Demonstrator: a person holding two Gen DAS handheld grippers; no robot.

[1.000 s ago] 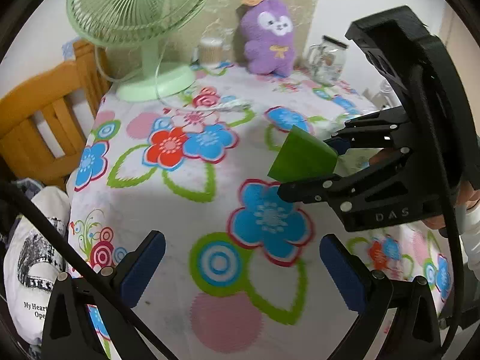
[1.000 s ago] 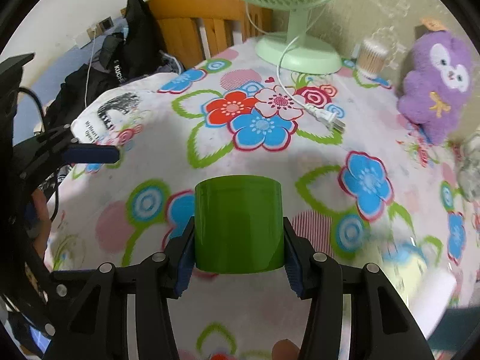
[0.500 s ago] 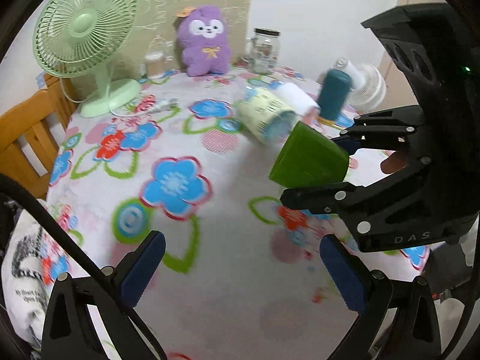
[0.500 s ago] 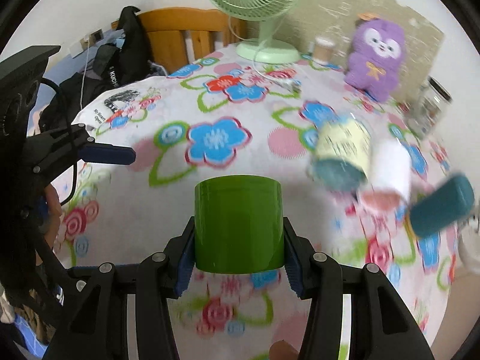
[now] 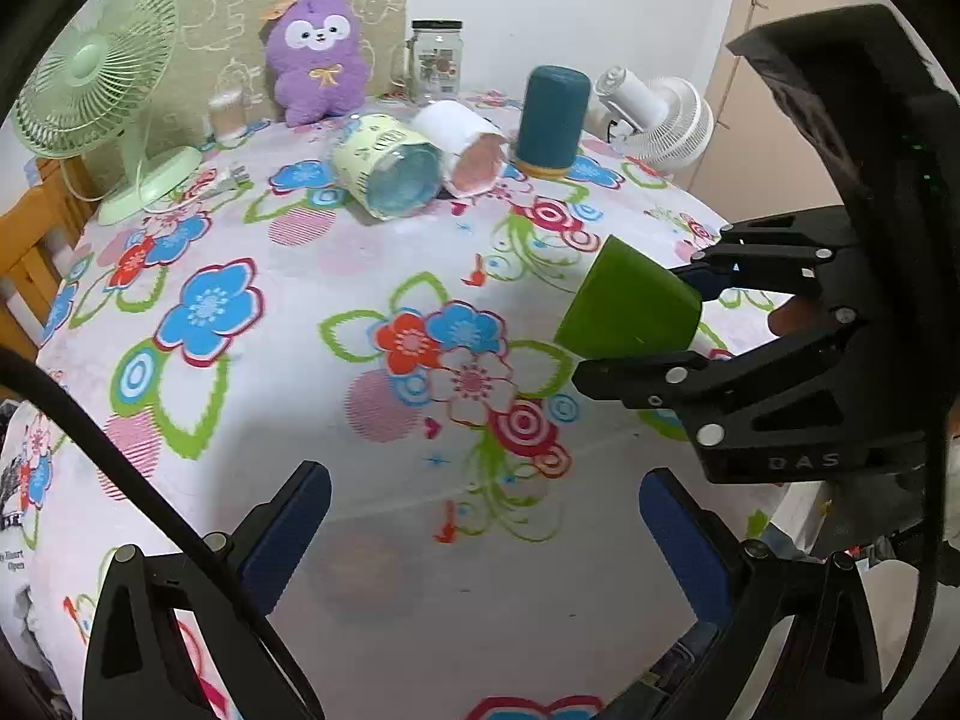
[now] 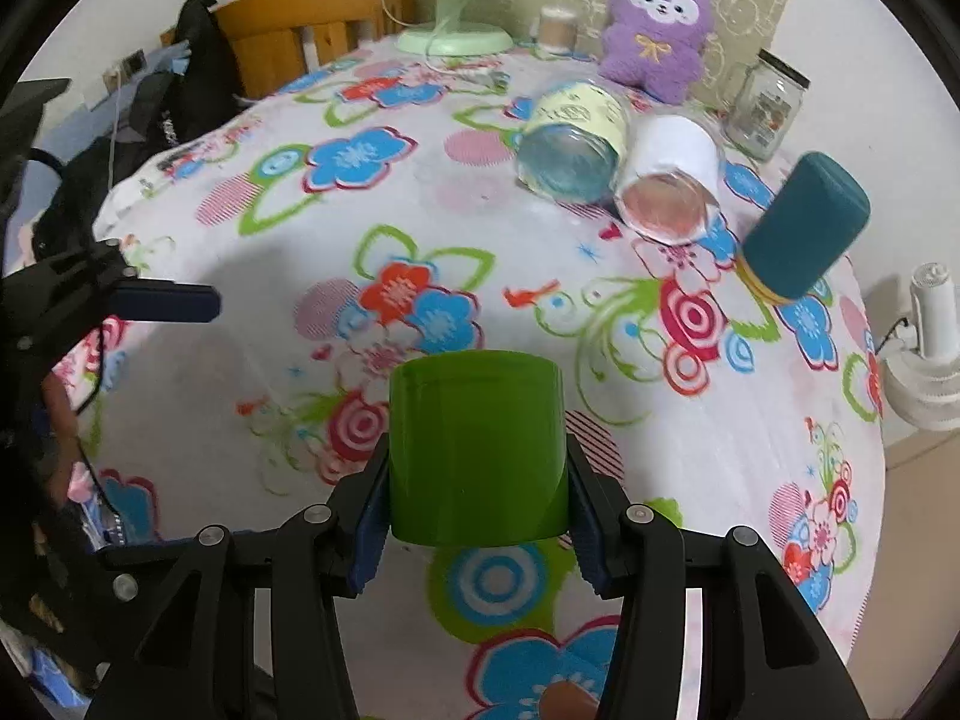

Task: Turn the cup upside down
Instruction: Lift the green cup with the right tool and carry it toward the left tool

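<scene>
A plain green cup [image 6: 477, 450] sits between the blue pads of my right gripper [image 6: 477, 498], which is shut on its sides. In the left wrist view the same cup [image 5: 630, 309] hangs above the flowered tablecloth at the right, tilted, its closed end pointing left, held by the right gripper [image 5: 678, 324]. My left gripper [image 5: 480, 528] is open and empty over the near part of the table; one of its pads shows in the right wrist view [image 6: 168, 303].
A pale yellow cup [image 5: 387, 171] and a white cup [image 5: 468, 150] lie on their sides at the back. A teal cup [image 5: 552, 114] stands upside down beside them. A green fan [image 5: 96, 84], purple plush toy [image 5: 318, 72], glass jar [image 5: 437, 60], white fan [image 5: 654, 114] and wooden chair [image 6: 300, 30] ring the table.
Both grippers have swung right across the table, from the green fan side to the lying cups. The green cup has stayed in the right gripper. The left gripper has stayed open.
</scene>
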